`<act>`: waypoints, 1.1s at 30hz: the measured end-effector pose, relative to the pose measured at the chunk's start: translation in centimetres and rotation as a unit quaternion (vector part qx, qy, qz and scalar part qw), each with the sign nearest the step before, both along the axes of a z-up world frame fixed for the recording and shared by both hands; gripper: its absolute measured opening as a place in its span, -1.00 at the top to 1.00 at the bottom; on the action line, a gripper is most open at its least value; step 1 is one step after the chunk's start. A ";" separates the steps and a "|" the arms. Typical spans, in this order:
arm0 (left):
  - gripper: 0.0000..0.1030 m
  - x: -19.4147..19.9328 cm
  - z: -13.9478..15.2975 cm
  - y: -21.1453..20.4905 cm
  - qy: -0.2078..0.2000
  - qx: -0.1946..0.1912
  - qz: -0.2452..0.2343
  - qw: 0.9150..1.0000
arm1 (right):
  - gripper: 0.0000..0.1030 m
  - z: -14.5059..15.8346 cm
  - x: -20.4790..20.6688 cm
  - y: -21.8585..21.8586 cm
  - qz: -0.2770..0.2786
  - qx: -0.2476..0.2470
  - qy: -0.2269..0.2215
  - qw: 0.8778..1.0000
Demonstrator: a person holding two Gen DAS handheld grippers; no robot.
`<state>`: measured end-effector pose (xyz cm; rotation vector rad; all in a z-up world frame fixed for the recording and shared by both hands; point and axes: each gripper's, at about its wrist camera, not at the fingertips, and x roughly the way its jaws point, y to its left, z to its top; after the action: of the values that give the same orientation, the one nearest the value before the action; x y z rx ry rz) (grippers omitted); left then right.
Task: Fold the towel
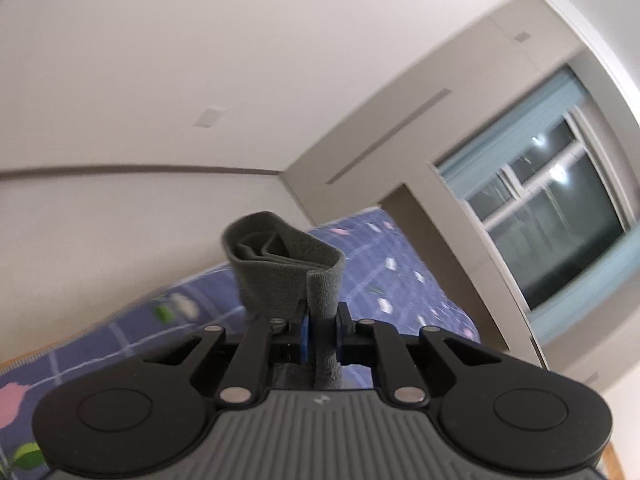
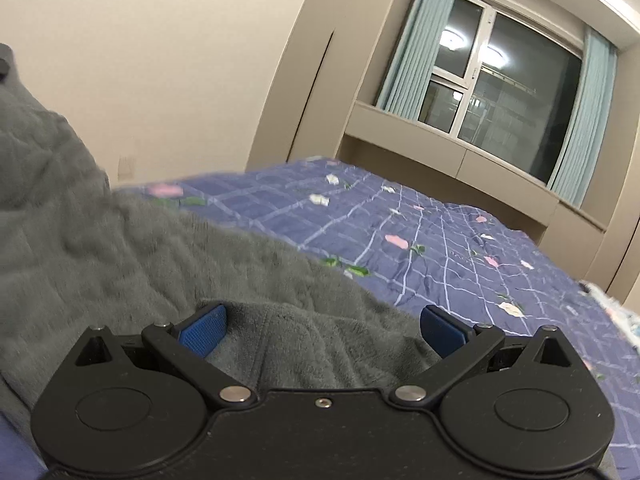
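The towel (image 1: 280, 268) is dark grey and plush. My left gripper (image 1: 322, 328) is shut on a bunched edge of it, and a folded loop of cloth sticks up past the fingertips while the camera tilts toward the ceiling. In the right wrist view the towel (image 2: 120, 256) spreads over the left and lower part of the bed and rises toward the upper left. My right gripper (image 2: 322, 330) is open, its blue pads (image 2: 204, 332) wide apart just above a rumpled part of the towel, with nothing pinched between them.
The bed has a blue checked cover with flowers (image 2: 420, 232). Beige walls and a built-in cabinet (image 2: 304, 80) stand behind it. A window with light blue curtains (image 2: 500, 88) is at the far right. A patterned cloth edge (image 2: 616, 312) shows at the right.
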<state>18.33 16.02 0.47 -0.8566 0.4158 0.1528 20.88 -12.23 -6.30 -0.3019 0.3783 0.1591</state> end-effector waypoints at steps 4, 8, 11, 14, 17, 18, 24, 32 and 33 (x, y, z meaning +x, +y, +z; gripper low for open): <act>0.78 0.5 2.5 -3.3 -0.020 0.035 -0.042 0.998 | -0.99 1.9 -1.6 -1.7 -0.013 0.036 -0.012 0.999; 0.78 0.6 4.6 -7.0 -0.041 0.068 -0.087 0.993 | -0.99 3.2 -3.7 -4.0 -0.015 0.048 -0.022 0.998; 0.77 0.8 5.7 -9.7 -0.050 0.088 -0.117 0.988 | -0.99 3.6 -5.1 -5.7 -0.026 0.043 -0.028 0.998; 0.77 0.4 6.4 -12.7 -0.058 0.113 -0.151 0.980 | -0.99 3.8 -6.3 -7.7 -0.042 0.045 -0.027 0.998; 0.77 0.5 6.5 -15.7 -0.062 0.140 -0.188 0.970 | -0.99 3.7 -7.7 -9.7 -0.067 0.043 -0.024 0.997; 0.77 0.5 6.5 -16.7 -0.061 0.147 -0.202 0.966 | -0.99 3.6 -8.1 -10.3 -0.078 0.040 -0.023 0.996; 0.77 -0.3 5.7 -23.2 -0.044 0.202 -0.292 0.934 | -0.99 3.1 -9.8 -13.9 -0.125 0.041 -0.011 0.991; 0.72 -0.9 2.5 -29.4 0.014 0.240 -0.366 0.899 | -0.99 2.8 -11.6 -18.4 -0.186 0.048 -0.004 0.981; 0.72 -0.8 2.0 -29.8 0.022 0.242 -0.369 0.897 | -0.99 2.7 -11.8 -18.8 -0.190 0.047 -0.003 0.981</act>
<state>17.53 -13.75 2.52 -0.1637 0.6860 -0.4188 9.12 -31.06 -3.60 -0.1331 0.4150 -0.1996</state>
